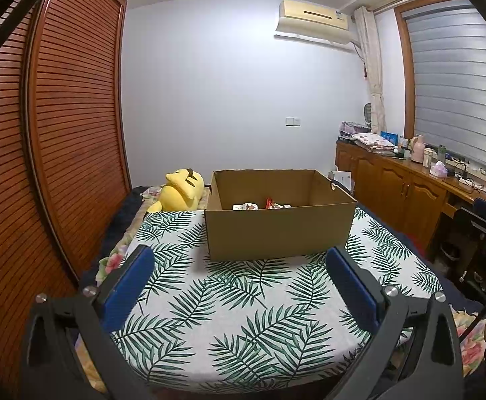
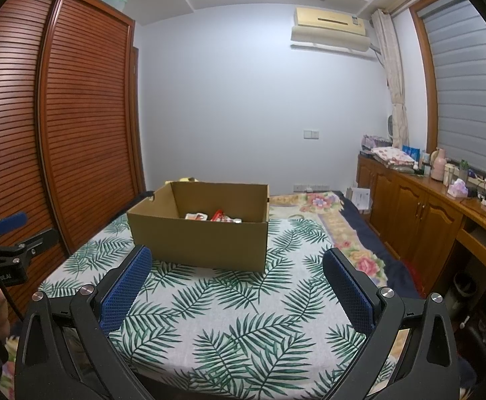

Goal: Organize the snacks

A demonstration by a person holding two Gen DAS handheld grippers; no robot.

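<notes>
My left gripper (image 1: 239, 256) and right gripper (image 2: 236, 258) hold their blue-padded fingers (image 2: 127, 281) spread wide, empty. Ahead, on the leaf-print bed cover (image 1: 243, 316), stands the open brown cardboard box (image 1: 279, 230) containing red-and-white snack packets (image 2: 221, 216).

Bedroom with pale blue-white walls (image 1: 209, 100), a slatted reddish-brown wooden wardrobe (image 1: 59, 133), a cream wall air conditioner (image 1: 313, 21), grey window blinds (image 1: 459, 83) and low wooden cabinets (image 1: 393, 183).

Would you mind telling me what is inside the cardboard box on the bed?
Inside the cardboard box lie a few snack packets: a white one and a red one. The near wall hides the rest of the box floor, so there may be more.
</notes>
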